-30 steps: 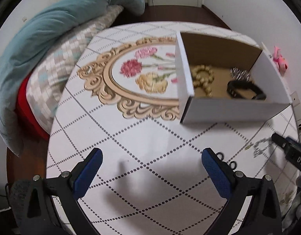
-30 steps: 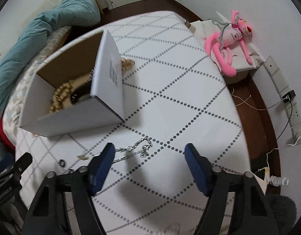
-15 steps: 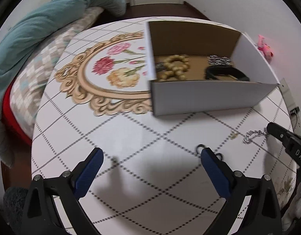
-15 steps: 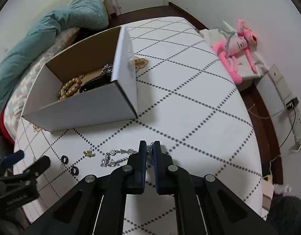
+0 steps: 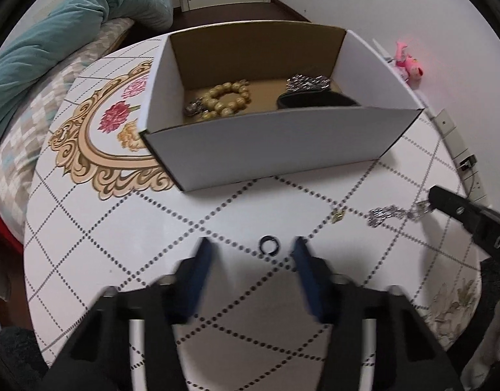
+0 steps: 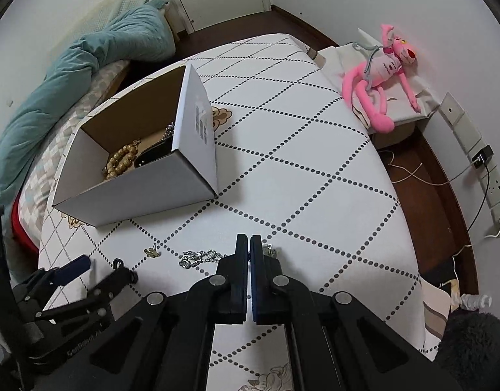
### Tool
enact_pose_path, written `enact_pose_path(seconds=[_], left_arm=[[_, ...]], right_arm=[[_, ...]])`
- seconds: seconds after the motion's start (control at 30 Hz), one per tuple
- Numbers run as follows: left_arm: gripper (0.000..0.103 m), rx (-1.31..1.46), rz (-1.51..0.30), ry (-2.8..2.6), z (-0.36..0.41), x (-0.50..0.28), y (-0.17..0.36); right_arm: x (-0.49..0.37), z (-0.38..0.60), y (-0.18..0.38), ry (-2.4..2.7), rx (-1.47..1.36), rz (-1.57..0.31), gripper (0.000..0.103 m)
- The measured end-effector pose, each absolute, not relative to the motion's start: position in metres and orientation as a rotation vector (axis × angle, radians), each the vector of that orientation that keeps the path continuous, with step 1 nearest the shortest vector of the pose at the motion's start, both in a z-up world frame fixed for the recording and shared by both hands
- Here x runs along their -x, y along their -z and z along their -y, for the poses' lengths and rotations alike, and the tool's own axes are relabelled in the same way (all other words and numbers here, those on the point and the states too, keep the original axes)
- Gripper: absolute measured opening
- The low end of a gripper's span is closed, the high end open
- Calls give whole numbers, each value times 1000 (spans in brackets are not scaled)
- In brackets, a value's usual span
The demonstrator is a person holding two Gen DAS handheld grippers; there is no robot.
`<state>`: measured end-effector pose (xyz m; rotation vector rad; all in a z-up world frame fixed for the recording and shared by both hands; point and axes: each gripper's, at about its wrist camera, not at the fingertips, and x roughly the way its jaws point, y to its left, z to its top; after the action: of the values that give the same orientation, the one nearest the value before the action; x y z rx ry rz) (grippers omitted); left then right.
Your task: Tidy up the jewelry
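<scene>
A white cardboard box point(image 5: 266, 150) stands on the round table point(image 5: 119, 228) and holds a beaded bracelet point(image 5: 227, 99), a black band point(image 5: 315, 101) and a silver piece point(image 5: 307, 82). My right gripper point(image 6: 250, 244) is shut on a silver chain point(image 6: 201, 256) that lies on the table; the chain also shows in the left wrist view point(image 5: 390, 213). My left gripper point(image 5: 253, 254) is open, its fingers either side of a small black ring point(image 5: 269, 246). A small gold charm point(image 5: 338, 214) lies between ring and chain. The box also shows in the right wrist view point(image 6: 135, 185).
A teal quilt point(image 5: 54, 49) lies on a bed left of the table. A pink plush toy point(image 6: 380, 75) lies on a stand to the right. Wall sockets and cables point(image 6: 478, 163) are at the far right. A gold floral print point(image 5: 96, 143) covers the table's left.
My right gripper closed on the silver chain. My left gripper moved right toward the black ring and its fingers narrowed around it.
</scene>
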<state>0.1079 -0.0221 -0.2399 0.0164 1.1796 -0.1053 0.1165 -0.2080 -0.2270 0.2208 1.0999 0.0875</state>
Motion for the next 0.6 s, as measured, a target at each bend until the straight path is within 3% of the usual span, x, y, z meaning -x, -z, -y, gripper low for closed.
enact_pose_path(seconds=[0.07, 0.23, 0.6], left_arm=[[19, -6, -1179, 120, 24, -109, 239], [4, 14, -1178, 119, 22, -115, 236], [3, 141, -1140, 123, -11, -119, 204]], right_arm=[[-116, 207, 226, -92, -226, -1096, 1], [-113, 212, 213, -128, -290, -1064, 1], [-103, 225, 160, -192, -369, -972, 1]])
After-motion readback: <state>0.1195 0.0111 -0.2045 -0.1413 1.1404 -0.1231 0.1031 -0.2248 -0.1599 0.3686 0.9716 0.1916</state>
